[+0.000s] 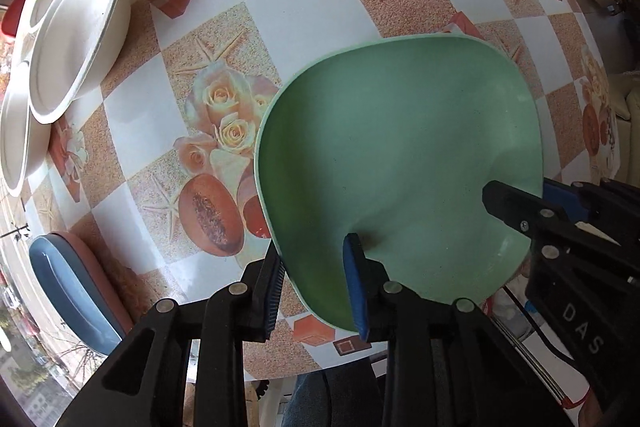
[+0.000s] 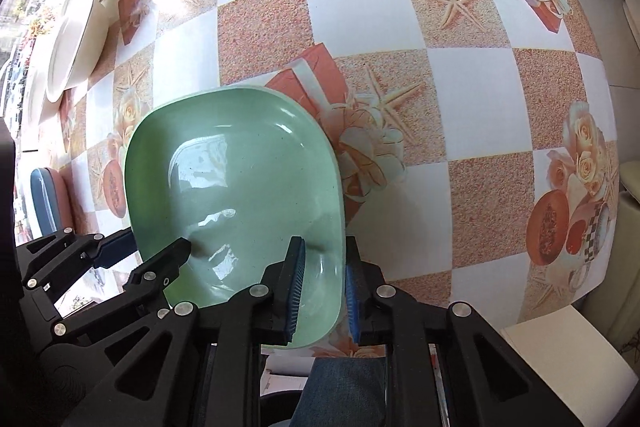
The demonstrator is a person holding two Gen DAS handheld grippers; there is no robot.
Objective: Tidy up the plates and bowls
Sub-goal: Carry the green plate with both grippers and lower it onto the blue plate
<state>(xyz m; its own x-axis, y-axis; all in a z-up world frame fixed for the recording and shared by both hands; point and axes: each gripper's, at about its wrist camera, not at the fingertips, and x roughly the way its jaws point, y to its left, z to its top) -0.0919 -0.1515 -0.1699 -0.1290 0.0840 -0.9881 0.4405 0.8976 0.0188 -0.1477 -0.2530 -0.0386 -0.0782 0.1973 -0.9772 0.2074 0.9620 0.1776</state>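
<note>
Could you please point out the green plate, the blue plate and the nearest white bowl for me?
green plate (image 1: pixel 392 147), left wrist view, on its flat inner face.
blue plate (image 1: pixel 68 283), left wrist view, on its blue surface.
white bowl (image 1: pixel 72 55), left wrist view, on its inside.

Left of the left gripper (image 1: pixel 316 287), the blue plate (image 1: pixel 68 283) hides most of a pink one beneath. Beyond the claw, a red dish (image 1: pixel 12 15) shows only a sliver behind the white bowls (image 1: pixel 76 43).

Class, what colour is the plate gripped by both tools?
Pale green plate; shows best in the right wrist view.
</note>
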